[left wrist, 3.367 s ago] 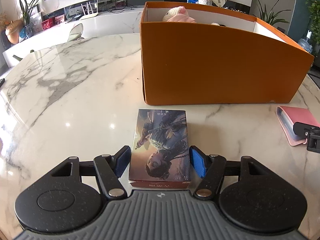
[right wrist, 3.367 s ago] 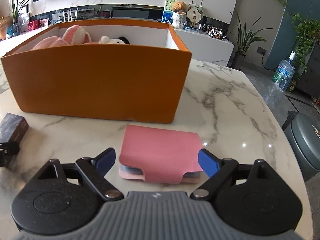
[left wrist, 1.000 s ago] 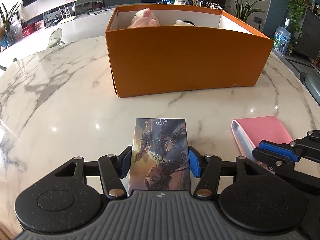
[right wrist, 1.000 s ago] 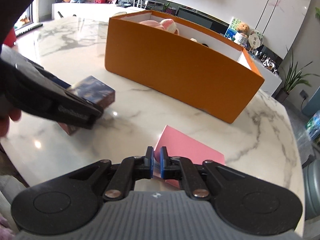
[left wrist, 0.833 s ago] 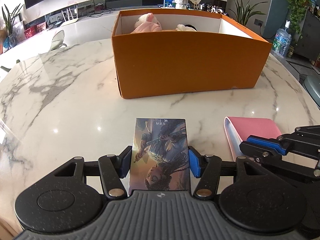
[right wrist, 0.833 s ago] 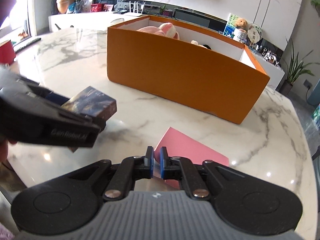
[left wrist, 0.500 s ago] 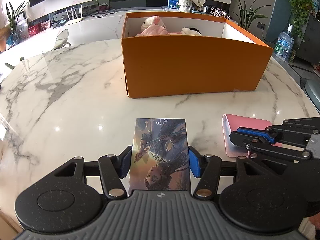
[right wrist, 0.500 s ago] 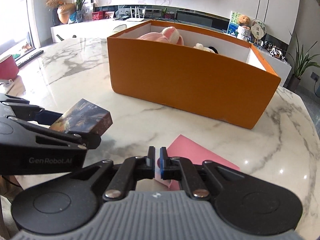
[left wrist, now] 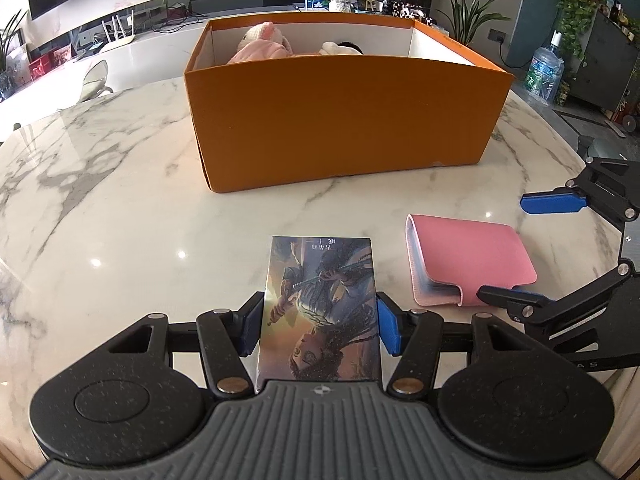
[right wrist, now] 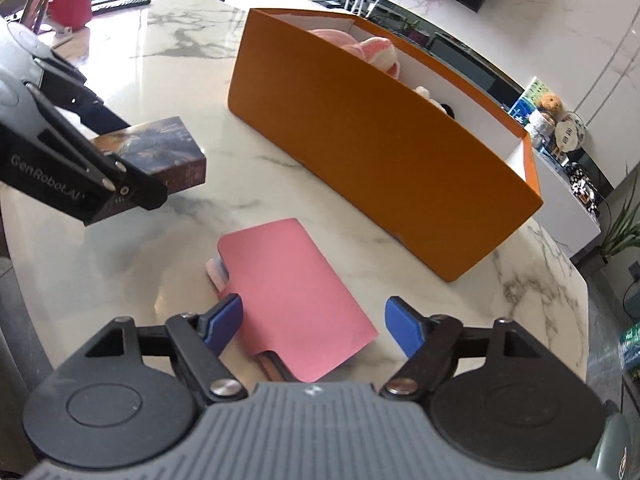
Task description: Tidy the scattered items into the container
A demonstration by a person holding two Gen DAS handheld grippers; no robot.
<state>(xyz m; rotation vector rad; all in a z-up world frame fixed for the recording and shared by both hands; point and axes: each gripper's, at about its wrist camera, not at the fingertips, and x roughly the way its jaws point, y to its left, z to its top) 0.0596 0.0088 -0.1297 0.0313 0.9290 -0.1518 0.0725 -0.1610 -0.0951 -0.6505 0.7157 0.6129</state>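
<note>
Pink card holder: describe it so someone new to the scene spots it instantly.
On the marble table, find the big orange box; the pink card holder lies flat in front of it, between the open blue pads of the right gripper. Unlike the illustrated box beside it in the left gripper, it is plain pink with a flap.

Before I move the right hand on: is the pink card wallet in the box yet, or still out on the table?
Out. The pink card wallet lies flat on the marble table, short of the orange box.

Black hand-held gripper (left wrist: 319, 322), blue pads, apparently ribbed grey body
</note>
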